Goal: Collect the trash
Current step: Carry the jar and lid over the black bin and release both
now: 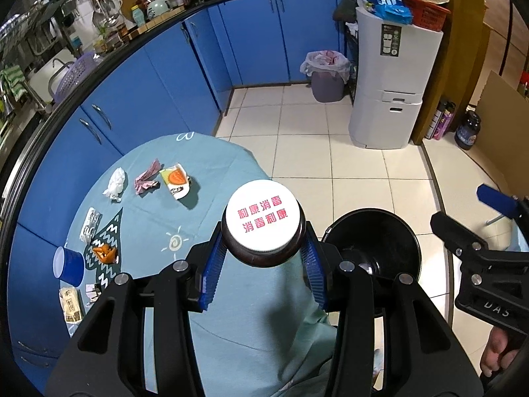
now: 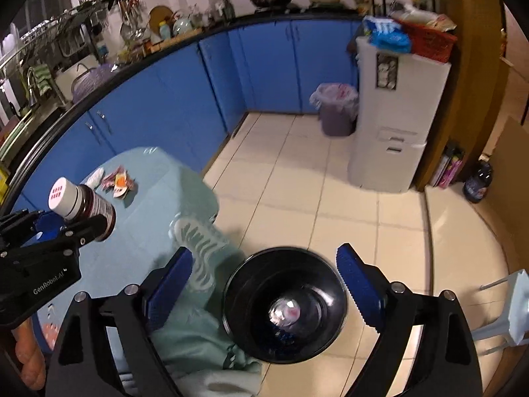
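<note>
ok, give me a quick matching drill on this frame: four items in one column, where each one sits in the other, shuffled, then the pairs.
Items:
1. brown bottle with white cap
2. blue cup
3. black bin
4. red basket

Places:
A. on the floor beside the table, under the open right gripper
B. lying on its side on the tablecloth
C. on top of the white appliance
D. clamped in the left gripper

Pairs: 1-D, 2-B, 3-A, 4-C
</note>
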{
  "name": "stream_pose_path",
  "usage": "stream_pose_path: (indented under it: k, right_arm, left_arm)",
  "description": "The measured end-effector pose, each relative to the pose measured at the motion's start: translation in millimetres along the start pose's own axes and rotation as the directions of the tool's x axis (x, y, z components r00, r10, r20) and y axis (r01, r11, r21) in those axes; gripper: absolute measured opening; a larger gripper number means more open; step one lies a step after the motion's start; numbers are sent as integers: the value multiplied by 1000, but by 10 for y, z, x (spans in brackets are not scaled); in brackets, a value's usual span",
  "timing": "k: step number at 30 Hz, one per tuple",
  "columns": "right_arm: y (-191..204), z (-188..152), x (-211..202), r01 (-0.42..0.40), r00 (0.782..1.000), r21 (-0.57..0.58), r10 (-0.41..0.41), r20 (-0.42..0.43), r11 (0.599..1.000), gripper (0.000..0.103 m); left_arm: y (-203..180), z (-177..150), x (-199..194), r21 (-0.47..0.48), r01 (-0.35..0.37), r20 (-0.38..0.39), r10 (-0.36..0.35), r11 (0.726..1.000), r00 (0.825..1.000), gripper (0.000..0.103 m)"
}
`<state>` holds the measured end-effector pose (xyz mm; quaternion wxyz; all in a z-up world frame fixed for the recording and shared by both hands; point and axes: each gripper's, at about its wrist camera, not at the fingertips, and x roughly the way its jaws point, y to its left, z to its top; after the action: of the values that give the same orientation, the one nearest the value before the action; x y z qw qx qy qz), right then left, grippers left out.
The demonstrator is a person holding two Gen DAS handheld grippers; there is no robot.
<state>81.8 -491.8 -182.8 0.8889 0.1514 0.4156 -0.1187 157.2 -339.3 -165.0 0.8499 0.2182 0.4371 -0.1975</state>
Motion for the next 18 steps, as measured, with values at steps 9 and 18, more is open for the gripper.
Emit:
stream_pose_path:
  k: [9, 18]
  right_arm:
    - [-206, 18, -142, 262, 961, 26, -263, 82, 965, 86]
    - [-597, 17, -316, 326, 936, 130, -339, 93, 936, 86]
  left_arm:
    - [-294, 115, -40, 65, 54, 21, -55, 996, 998, 46]
    - [-713, 239, -94, 143, 126, 49, -134, 982, 990, 47]
